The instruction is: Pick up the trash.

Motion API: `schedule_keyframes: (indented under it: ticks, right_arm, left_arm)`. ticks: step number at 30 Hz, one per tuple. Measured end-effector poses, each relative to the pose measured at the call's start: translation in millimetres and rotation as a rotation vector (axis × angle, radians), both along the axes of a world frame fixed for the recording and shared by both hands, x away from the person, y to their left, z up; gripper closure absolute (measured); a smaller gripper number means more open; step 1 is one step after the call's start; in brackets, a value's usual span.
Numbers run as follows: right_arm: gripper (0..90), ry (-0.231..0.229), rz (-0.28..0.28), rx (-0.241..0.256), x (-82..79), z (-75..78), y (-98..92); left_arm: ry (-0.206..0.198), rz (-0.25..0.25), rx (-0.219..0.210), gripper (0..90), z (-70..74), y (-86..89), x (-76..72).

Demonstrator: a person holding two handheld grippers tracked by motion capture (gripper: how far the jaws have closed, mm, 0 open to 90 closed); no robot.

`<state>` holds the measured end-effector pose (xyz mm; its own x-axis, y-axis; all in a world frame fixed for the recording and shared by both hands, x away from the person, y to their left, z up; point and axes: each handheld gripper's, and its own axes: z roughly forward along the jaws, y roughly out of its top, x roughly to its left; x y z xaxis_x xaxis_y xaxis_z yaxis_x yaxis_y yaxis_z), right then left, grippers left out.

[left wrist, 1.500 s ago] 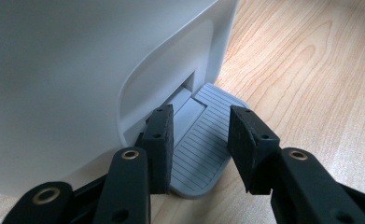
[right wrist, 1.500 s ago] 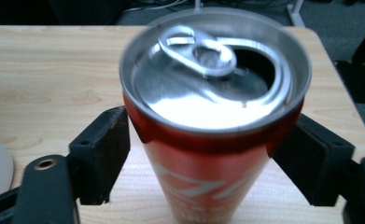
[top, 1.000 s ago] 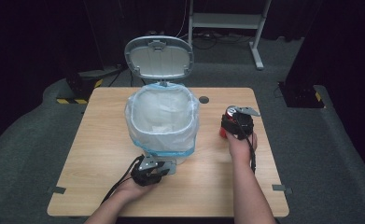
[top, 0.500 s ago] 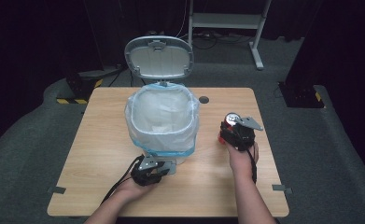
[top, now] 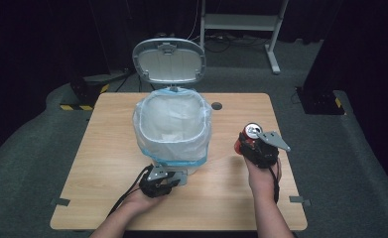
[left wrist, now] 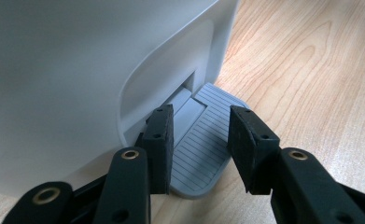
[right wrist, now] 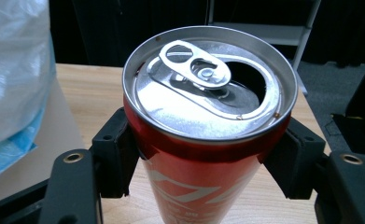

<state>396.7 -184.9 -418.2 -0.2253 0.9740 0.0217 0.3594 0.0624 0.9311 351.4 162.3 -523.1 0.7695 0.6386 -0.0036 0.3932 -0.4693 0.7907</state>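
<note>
A white pedal bin [top: 174, 131] lined with a clear bag stands mid-table, its grey lid [top: 169, 61] raised. My left gripper [top: 170, 182] rests at the bin's front base, open, its jaws over the grey ribbed foot pedal [left wrist: 203, 144]. My right gripper [top: 247, 144] is held above the table to the right of the bin, shut on an opened red drink can [right wrist: 203, 135], which stands upright with its pull tab on top [top: 251, 132].
The wooden table [top: 107, 158] has a small round grommet hole [top: 216, 105] behind the bin. A white metal frame [top: 241, 22] stands on the dark floor beyond the table. Black floor equipment [top: 320, 99] sits off the table's right side.
My right gripper has carried the can toward the near side of the table and lifted it slightly. The left gripper stays at the pedal.
</note>
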Motion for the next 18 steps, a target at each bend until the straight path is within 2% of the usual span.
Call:
schedule_keyframes:
  ticks: [12,18]
  right_arm:
    - [33.4,-0.048,-0.015,0.025,-13.9,7.4,-2.9]
    - [33.4,-0.096,-0.008,0.023,-21.9,19.3,-1.8]
  left_arm:
    - [0.000,0.000,-0.001,60.5,-0.1,0.1,0.0]
    - [-0.006,0.005,0.005,60.5,0.2,0.3,0.0]
